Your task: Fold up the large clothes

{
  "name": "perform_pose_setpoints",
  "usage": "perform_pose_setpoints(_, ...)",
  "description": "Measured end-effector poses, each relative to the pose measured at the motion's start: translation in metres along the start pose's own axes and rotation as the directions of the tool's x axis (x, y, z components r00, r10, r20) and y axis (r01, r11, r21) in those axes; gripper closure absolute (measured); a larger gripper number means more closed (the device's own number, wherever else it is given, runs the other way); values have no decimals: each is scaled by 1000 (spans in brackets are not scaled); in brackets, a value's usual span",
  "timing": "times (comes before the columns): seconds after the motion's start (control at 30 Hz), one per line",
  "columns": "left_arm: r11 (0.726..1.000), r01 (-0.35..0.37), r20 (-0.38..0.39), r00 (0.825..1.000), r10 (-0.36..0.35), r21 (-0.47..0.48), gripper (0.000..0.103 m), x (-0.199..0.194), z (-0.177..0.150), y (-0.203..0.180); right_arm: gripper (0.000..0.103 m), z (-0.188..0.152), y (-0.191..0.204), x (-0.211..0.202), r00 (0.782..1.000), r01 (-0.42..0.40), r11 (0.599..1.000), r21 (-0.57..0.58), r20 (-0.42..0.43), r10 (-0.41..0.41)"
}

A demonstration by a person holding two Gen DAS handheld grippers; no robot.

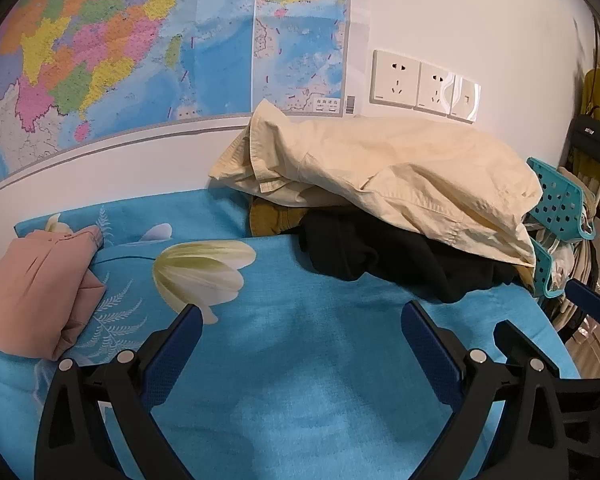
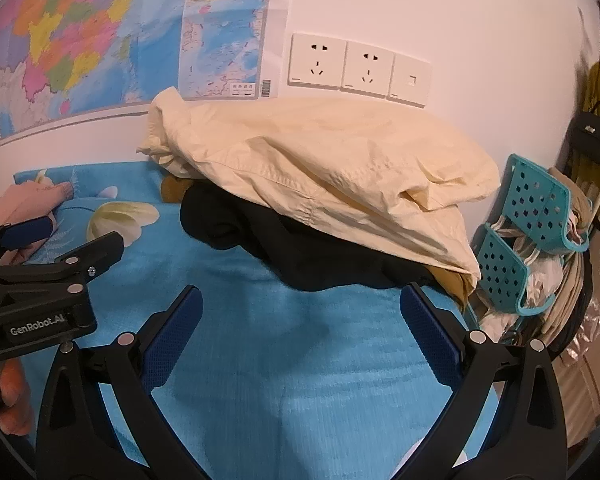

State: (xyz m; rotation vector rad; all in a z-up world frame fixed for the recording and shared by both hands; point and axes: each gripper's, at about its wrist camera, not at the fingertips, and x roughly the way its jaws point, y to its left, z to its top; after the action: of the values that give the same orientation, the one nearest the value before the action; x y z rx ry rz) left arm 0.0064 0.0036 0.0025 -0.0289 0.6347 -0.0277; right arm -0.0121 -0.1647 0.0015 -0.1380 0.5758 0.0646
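1. Both tools are seen wide open and empty. Nothing is held between the fingers of the left gripper (image 1: 301, 312) or of the right gripper (image 2: 300, 296), and both hover over a bare part of the blue bedsheet (image 1: 300, 380).
2. The clothes to be folded lie in a heap at the far side of the bed, against the wall. A cream shirt (image 2: 319, 168) is on top, a black garment (image 2: 268, 240) is under it, and a bit of mustard cloth (image 1: 268, 216) shows beneath.
3. A pink garment (image 1: 32, 292) lies at the left and seems already folded, so the step in hand is judged to be the picking of the next piece.
4. The cream shirt should be taken first, because it covers the others.
5. It is best gripped by a firm edge, such as the collar area at the left end, and not by loose cloth in the middle.
6. The two grippers should be closed on separate points, well apart, so that the shirt can be spread flat on the free sheet.
7. The lift should be slow, or the black garment may be dragged along.
8. The turquoise basket (image 2: 539, 208) stands just beside the heap and should be avoided.
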Motion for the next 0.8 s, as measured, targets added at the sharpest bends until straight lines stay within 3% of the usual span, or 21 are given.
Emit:
perform_pose_setpoints(0.5, 999, 11, -37, 999, -12, -39, 7, 20, 5, 18, 6, 11, 3, 14, 999, -43, 999, -32, 28, 44)
perform_pose_setpoints(0.63, 998, -37, -44, 998, 35, -41, 7, 31, 7, 31, 6, 31, 13, 31, 995, -80, 989, -124, 46, 86)
perform_pose_setpoints(0.8, 993, -105, -63, 993, 102, -59, 7, 47, 9, 57, 7, 62, 38, 79, 996, -64, 959, -275, 45, 80)
